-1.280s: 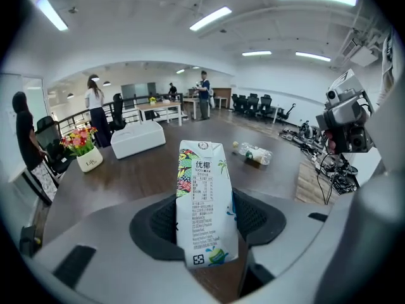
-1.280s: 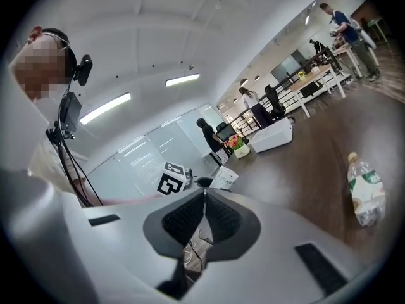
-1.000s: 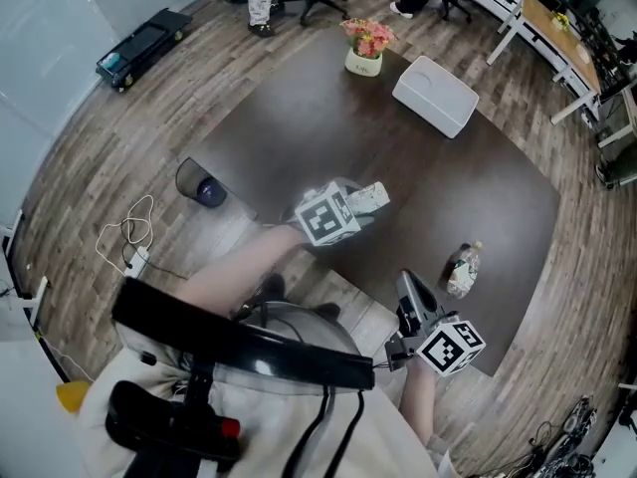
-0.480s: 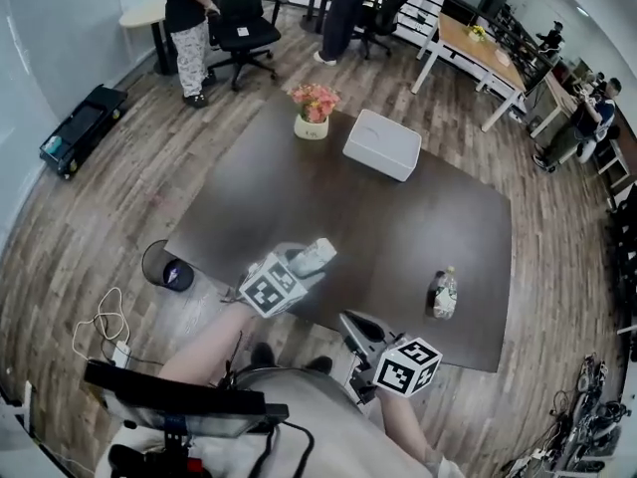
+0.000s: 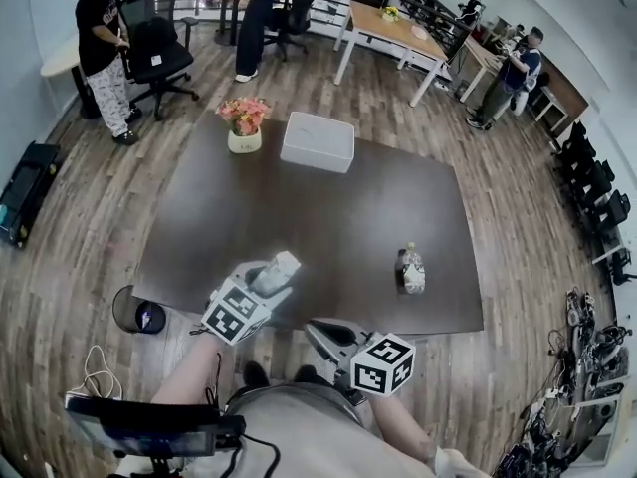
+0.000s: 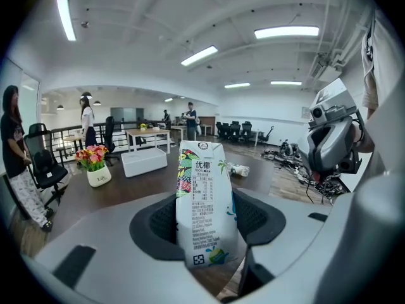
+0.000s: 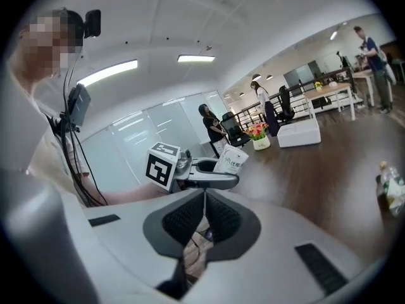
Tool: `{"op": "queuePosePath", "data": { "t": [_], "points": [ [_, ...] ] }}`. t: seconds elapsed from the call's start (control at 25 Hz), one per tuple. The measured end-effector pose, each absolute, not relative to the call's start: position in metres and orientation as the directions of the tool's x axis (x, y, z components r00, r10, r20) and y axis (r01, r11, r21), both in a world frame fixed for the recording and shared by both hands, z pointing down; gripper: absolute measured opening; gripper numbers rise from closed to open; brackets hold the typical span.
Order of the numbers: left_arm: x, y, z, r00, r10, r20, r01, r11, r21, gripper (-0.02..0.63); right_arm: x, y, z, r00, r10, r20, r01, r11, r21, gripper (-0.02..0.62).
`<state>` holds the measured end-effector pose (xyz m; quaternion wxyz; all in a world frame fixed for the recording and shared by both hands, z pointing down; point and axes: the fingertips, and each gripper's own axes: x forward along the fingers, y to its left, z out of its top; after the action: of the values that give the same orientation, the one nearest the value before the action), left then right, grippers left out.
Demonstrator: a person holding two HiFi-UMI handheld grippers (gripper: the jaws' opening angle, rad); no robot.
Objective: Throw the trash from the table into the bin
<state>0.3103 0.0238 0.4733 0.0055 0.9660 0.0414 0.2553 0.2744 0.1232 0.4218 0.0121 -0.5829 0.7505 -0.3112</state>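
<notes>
A white juice carton (image 6: pixel 204 202) with a leafy print stands upright between my left gripper's (image 6: pixel 205 223) pads, gripped. In the head view that carton (image 5: pixel 282 264) hangs over the dark table's near left edge, in the left gripper (image 5: pixel 271 279). A clear plastic bottle (image 5: pixel 411 270) lies on the table (image 5: pixel 328 217) toward the right; the right gripper view shows the bottle (image 7: pixel 389 185) at far right. My right gripper (image 5: pixel 318 333) sits at the table's near edge, jaws shut with nothing between them (image 7: pixel 204 217). A small round black bin (image 5: pixel 136 312) stands on the floor left of the table.
A pot of pink flowers (image 5: pixel 243 124) and a white box (image 5: pixel 318 141) sit at the table's far side. Office chairs, desks and several people stand beyond it. A cable coil (image 5: pixel 95 376) lies on the wood floor near the bin.
Both grippers have drifted while the carton stays gripped in the left one. The head view has swung, so the table fills the picture's middle and the bin sits lower left.
</notes>
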Motion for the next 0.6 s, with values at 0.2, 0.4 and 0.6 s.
{"op": "queuePosePath", "data": {
  "t": [0.2, 0.4, 0.6],
  "points": [
    [0.310, 0.046, 0.458, 0.864, 0.075, 0.497, 0.077, -0.997, 0.016, 0.224, 0.292, 0.139, 0.401, -0.299, -0.905, 0.302, -0.875, 0.135, -0.465, 0.020],
    [0.325, 0.093, 0.436, 0.864, 0.067, 0.498, 0.071, -0.997, 0.011, 0.224, 0.307, 0.189, 0.388, -0.305, -0.918, 0.253, -0.858, 0.150, -0.490, 0.020],
    [0.355, 0.131, 0.430, 0.872, 0.080, 0.483, 0.066, -0.997, 0.045, 0.224, 0.341, 0.247, 0.399, -0.268, -0.938, 0.219, -0.814, 0.099, -0.572, 0.020]
  ]
}}
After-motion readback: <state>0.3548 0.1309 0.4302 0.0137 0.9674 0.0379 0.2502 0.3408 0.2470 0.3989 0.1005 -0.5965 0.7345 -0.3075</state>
